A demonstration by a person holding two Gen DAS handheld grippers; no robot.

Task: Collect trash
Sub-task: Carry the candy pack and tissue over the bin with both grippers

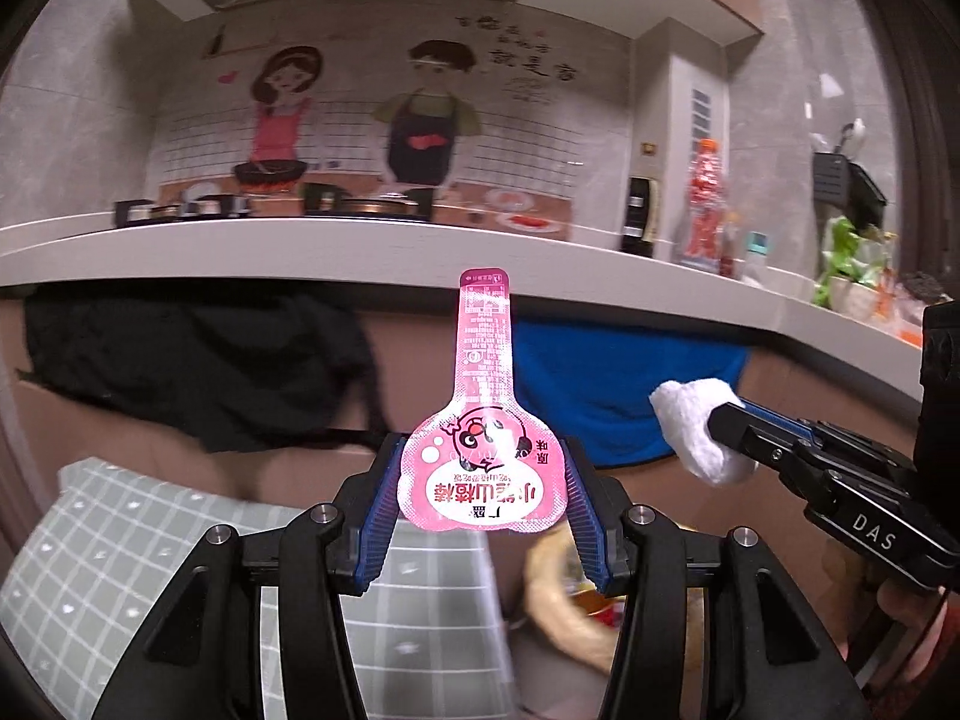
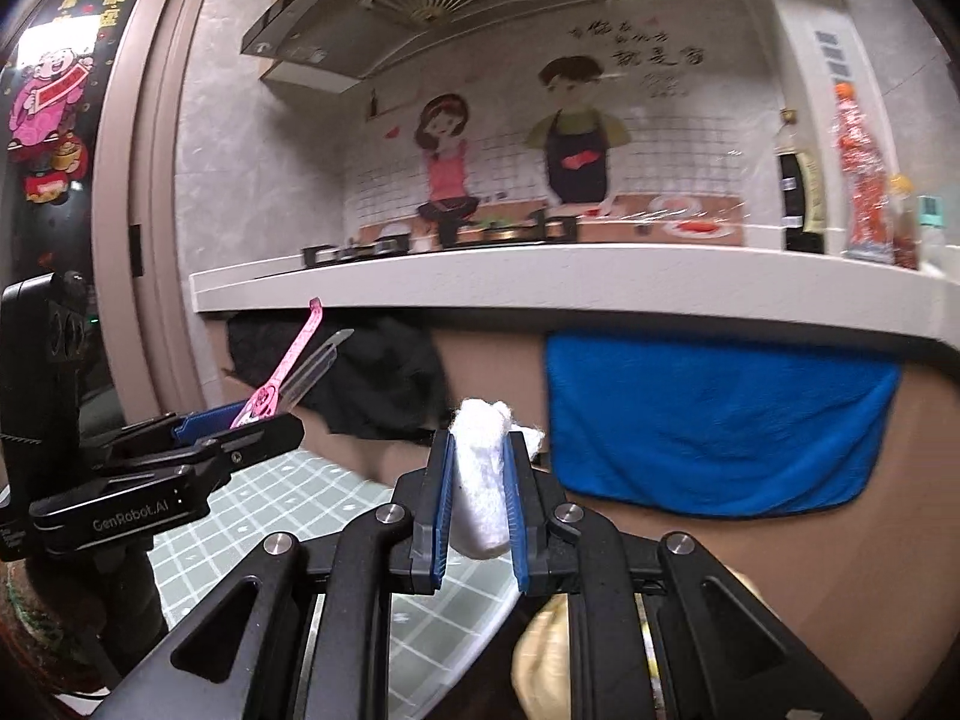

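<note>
Here, pink bottle-shaped wrapper (image 1: pixel 483 468) clamped in left jaws, crumpled white tissue (image 2: pixel 480 480) in right.

Pink wrapper (image 1: pixel 483 468), white tissue (image 2: pixel 480 480), blue towel (image 2: pixel 714 420), green-checked cloth (image 1: pixel 120 546)

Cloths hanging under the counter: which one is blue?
The blue cloth hangs on the right, behind the white wad that the right gripper pinches. The other cloth, left of it, is black.

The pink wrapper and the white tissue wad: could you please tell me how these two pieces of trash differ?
The pink wrapper is flat, glossy and printed, with a long neck; the white tissue wad is crumpled, soft and plain. The wrapper stands between the left gripper's fairly wide pads; the wad is squeezed in the nearly shut right gripper. Both are held up, below the counter edge.
</note>
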